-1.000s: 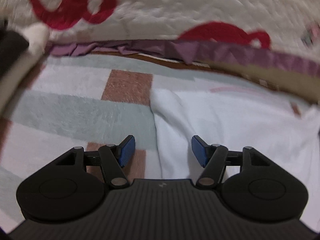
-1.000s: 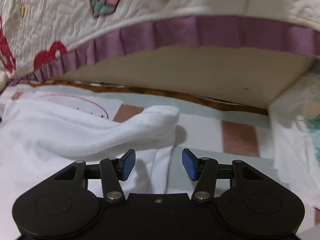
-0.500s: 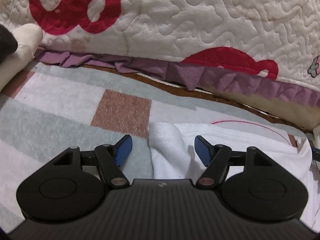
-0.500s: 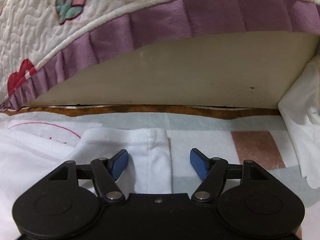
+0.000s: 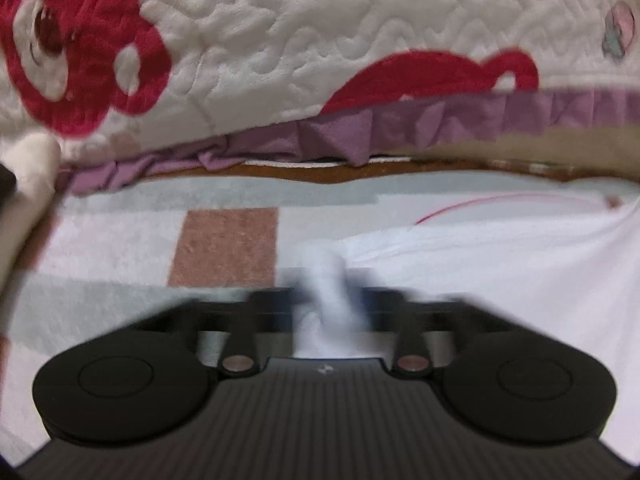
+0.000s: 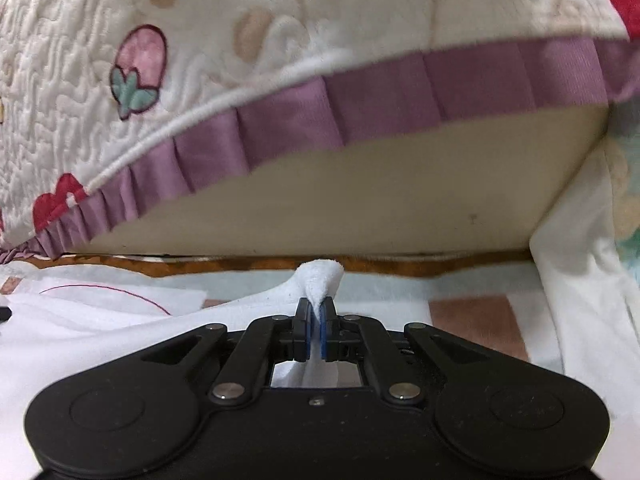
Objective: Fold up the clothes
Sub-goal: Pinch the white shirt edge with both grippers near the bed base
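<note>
A white garment (image 5: 500,264) with a thin red curved line lies on a checked blanket (image 5: 224,244). In the left wrist view, motion blur smears my left gripper (image 5: 326,300), whose jaws have come together on a bunched left corner of the garment. In the right wrist view my right gripper (image 6: 316,322) is shut on the garment's right corner, and a tuft of white cloth (image 6: 322,276) sticks up between the blue pads (image 6: 303,326). The white garment (image 6: 92,324) stretches away to the left of it.
A quilted cream cover (image 5: 320,40) with red figures and a purple frill (image 6: 360,104) hangs over a beige base (image 6: 360,200) just behind the garment. More white cloth (image 6: 580,280) hangs at the right. A plush toy (image 5: 28,164) sits at the far left.
Both grippers were open half a second ago with the garment's corners between their pads. Now both have closed on the cloth, pinching it into tufts.
</note>
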The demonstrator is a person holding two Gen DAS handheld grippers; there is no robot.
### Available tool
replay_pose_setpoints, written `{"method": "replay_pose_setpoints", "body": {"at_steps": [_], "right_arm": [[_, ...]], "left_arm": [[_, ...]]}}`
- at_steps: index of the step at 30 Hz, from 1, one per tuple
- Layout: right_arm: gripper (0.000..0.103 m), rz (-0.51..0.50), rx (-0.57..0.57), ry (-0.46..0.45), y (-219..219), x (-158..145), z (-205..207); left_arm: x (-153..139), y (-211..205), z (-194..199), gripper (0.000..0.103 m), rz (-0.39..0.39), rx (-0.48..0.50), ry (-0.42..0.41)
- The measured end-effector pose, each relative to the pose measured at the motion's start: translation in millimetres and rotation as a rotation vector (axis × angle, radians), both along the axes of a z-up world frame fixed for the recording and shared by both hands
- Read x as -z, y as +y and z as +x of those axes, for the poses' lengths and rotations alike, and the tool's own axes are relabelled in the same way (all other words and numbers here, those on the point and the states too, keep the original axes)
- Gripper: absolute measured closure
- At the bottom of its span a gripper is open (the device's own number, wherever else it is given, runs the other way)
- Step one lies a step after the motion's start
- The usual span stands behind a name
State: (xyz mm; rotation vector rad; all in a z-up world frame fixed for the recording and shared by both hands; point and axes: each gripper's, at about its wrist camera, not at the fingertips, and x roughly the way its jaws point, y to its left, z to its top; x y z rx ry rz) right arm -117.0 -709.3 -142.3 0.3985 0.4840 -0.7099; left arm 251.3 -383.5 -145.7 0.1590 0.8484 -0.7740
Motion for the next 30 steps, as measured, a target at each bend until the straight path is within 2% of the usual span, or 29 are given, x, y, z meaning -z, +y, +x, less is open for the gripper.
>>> {"method": "replay_pose_setpoints", "body": {"at_steps": [1,7,9,11,13,17,20,22,24,25,26,27,28,30], "right_arm": [[0.099,0.005,0.004,-0.007,0,1,-1],[0.099,0.018,0.033,-0.078,2,3,-9],[0.099,0.008,0.037,-0.046,0,7,-4],[0.099,-0.006,0.036,0.021,-2,15,5],[0.099,-0.019,0.039,0.084,-5,21,14],[0.097,-0.022,0.085,0.128,-8,29,21],[0.098,-0.04,0.144,0.154,-11,28,15],[0.098,-0.006,0.108,0.147,-9,29,10],[0.087,0.028,0.071,0.141,-8,29,5],[0.083,0.045,0.053,0.138,-7,29,3],[0.062,0.062,0.034,0.134,-6,29,0],[0.051,0.079,0.016,0.131,-5,29,-2],[0.039,0.097,-0.003,0.128,-5,29,-5],[0.039,0.131,-0.039,0.121,-3,30,-10]], "left_arm": [[-5,2,5,0.098,-0.028,-0.024,0.047],[-35,26,12,0.098,-0.134,-0.021,-0.074],[-43,32,13,0.098,-0.159,-0.017,-0.112],[-25,23,11,0.098,-0.09,0.004,-0.129],[-14,19,11,0.098,-0.054,0.0,-0.129],[6,11,11,0.097,0.01,-0.009,-0.127],[1,17,17,0.095,-0.03,-0.051,-0.12],[-5,24,23,0.092,-0.045,-0.091,-0.123],[-11,32,28,0.088,-0.061,-0.117,-0.103],[-12,37,29,0.083,-0.096,-0.073,-0.046],[-13,42,29,0.082,-0.13,-0.028,0.01],[-15,47,30,0.079,-0.164,0.017,0.067],[-15,52,29,0.068,-0.187,0.058,0.112],[-10,56,22,0.061,-0.145,0.109,0.116]]}}
